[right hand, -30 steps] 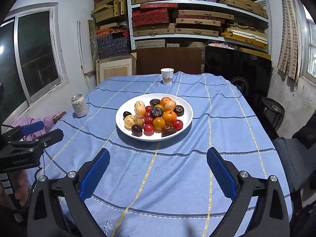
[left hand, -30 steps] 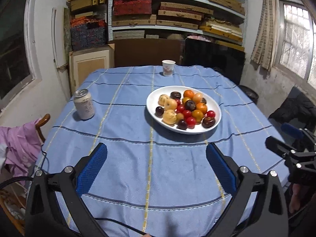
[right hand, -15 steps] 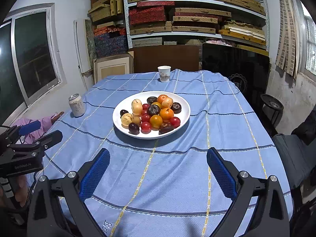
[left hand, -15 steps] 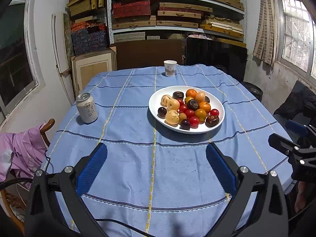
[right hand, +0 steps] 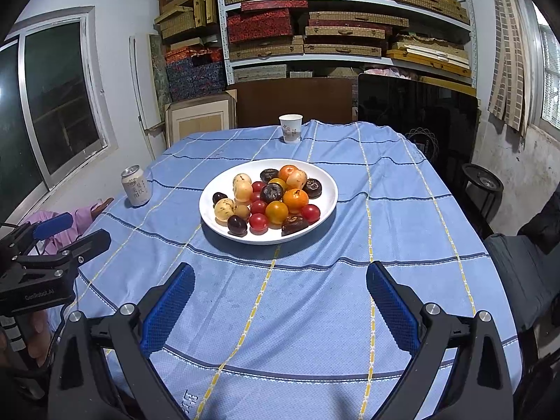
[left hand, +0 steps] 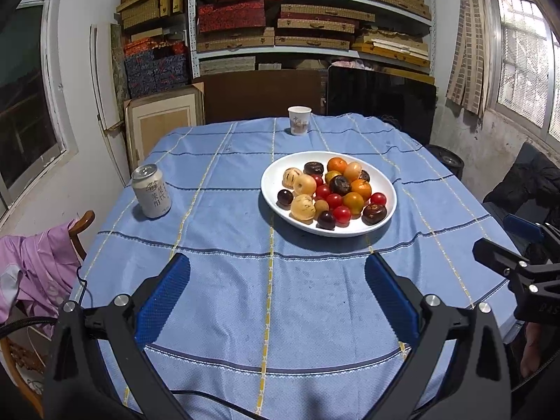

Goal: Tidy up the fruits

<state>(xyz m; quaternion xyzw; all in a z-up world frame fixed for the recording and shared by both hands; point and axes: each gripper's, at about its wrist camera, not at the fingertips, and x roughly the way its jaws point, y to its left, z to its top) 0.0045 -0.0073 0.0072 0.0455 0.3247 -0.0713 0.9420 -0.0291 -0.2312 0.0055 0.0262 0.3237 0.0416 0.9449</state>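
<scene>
Bare blue tablecloth (left hand: 273, 280) from my left gripper (left hand: 276, 294) up to the white plate (left hand: 276, 171); nothing in that lane. Same in front of my right gripper (right hand: 280, 297), jaws spread wide, plate dead ahead at frame centre. Can (left hand: 151, 190) stands well left of the plate, mid-left of frame. Paper cup (left hand: 299, 120) sits behind the plate near the far edge. Wide free strip between can and plate.

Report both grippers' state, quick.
Left gripper: open, holding nothing, above the tablecloth.
Right gripper: open, holding nothing, short of the plate.
</scene>
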